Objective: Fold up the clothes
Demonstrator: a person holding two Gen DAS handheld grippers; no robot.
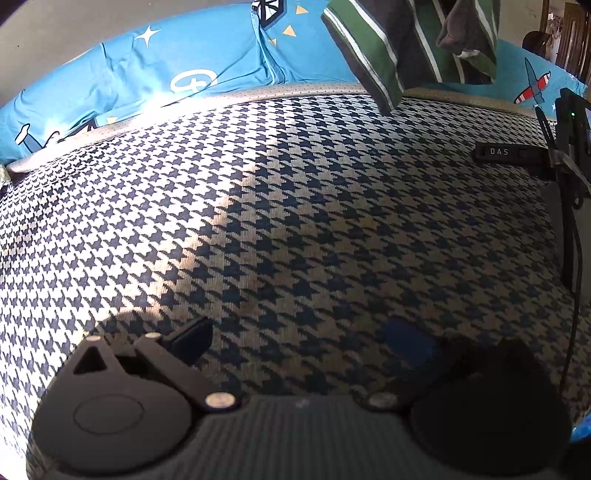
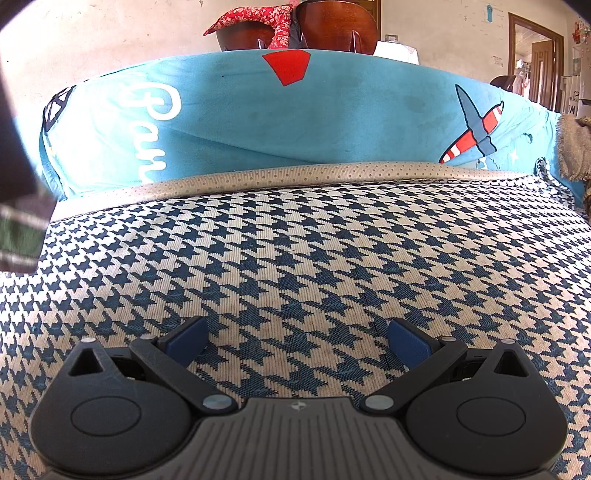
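Note:
A garment (image 1: 413,40) with green, dark grey and white stripes hangs in the air at the top of the left wrist view, above the back of a houndstooth-covered seat (image 1: 295,206). What holds it up is out of frame. A blurred piece of the same striped garment (image 2: 18,225) shows at the left edge of the right wrist view. My left gripper (image 1: 299,341) is open above the seat, nothing between its fingers, its right finger in shadow. My right gripper (image 2: 297,343) is open too, low over the houndstooth seat (image 2: 295,258) and holding nothing.
Blue cushions (image 1: 177,74) printed with planes and stars line the back of the seat; one cushion (image 2: 295,118) fills the right wrist view. A black device (image 1: 569,147) with a cable and a part marked DAS stands at the right edge. Wooden chairs (image 2: 332,26) stand behind.

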